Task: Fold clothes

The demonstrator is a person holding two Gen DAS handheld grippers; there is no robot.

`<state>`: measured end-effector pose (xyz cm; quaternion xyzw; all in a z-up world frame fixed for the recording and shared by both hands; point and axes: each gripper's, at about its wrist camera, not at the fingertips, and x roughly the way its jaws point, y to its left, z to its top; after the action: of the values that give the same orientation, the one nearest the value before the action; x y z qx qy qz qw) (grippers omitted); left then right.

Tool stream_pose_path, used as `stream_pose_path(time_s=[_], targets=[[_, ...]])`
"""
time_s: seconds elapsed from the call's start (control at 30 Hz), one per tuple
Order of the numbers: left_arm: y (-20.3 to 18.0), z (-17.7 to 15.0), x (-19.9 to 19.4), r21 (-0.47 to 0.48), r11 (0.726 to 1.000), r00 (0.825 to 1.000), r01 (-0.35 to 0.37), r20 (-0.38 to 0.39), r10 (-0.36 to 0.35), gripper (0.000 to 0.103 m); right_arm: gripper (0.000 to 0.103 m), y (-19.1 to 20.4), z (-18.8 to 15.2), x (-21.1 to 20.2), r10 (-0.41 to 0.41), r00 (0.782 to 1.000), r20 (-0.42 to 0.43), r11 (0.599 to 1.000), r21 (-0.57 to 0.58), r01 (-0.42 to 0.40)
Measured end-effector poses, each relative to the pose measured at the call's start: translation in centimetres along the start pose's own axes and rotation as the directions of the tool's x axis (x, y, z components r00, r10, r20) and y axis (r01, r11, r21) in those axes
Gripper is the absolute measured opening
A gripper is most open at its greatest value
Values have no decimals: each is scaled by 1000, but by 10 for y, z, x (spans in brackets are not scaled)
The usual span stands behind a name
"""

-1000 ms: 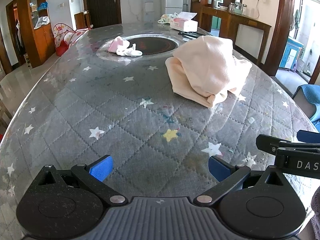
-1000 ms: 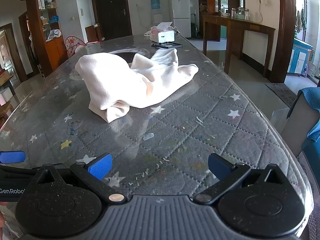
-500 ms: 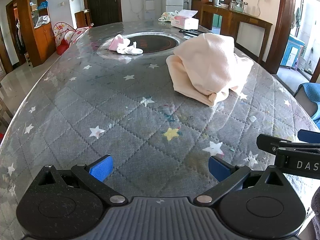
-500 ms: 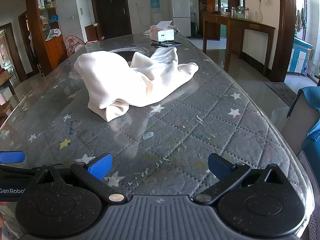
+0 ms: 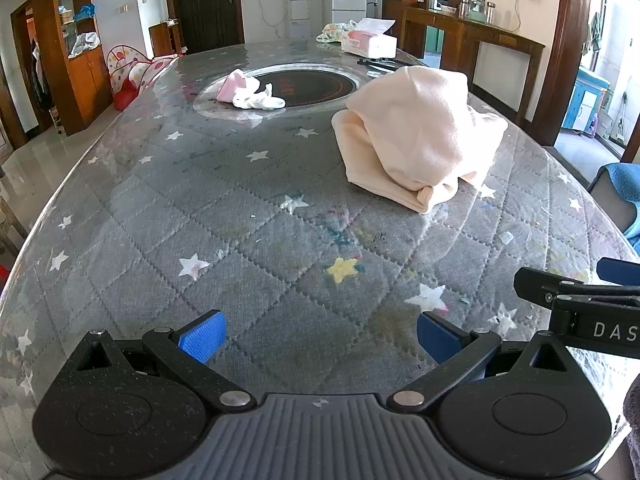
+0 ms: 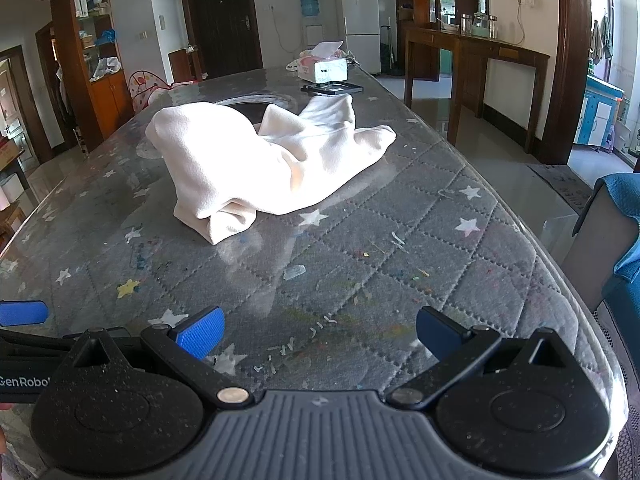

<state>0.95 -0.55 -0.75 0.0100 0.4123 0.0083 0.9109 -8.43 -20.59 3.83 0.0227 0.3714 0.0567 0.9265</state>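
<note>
Since 1.0 s ago both wrist views sit slightly nearer the garment, which appears larger; the cloth itself has kept its shape and spot. Left gripper (image 5: 318,338) hovers low over the near end of the table (image 5: 168,216), jaws spread wide, nothing between the blue pads (image 5: 200,336). Right gripper (image 6: 318,334) likewise wide and empty, just beside the left one; its arm shows at 3 o'clock in the left view. Quilted grey star-print cover under glass, with small scraps scattered near the right gripper. Cream garment (image 6: 256,164) lies crumpled in a heap mid-table, at 1 o'clock from the left gripper and 11 o'clock from the right, well apart from both. Beyond it, at 12 o'clock, a dark round inset (image 5: 308,86) with a small pink-and-white cloth (image 5: 250,94) on its rim. Farthest, a tissue box (image 5: 370,42) at the table's far end.
</note>
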Motion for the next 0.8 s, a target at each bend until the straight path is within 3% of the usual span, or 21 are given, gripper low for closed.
stream_pose_path(time_s=[0.8], targets=[[0, 3, 4, 11, 1000, 1000, -5, -8, 5, 103, 103, -1, 2, 4, -7, 1000, -15, 1000, 5, 7]])
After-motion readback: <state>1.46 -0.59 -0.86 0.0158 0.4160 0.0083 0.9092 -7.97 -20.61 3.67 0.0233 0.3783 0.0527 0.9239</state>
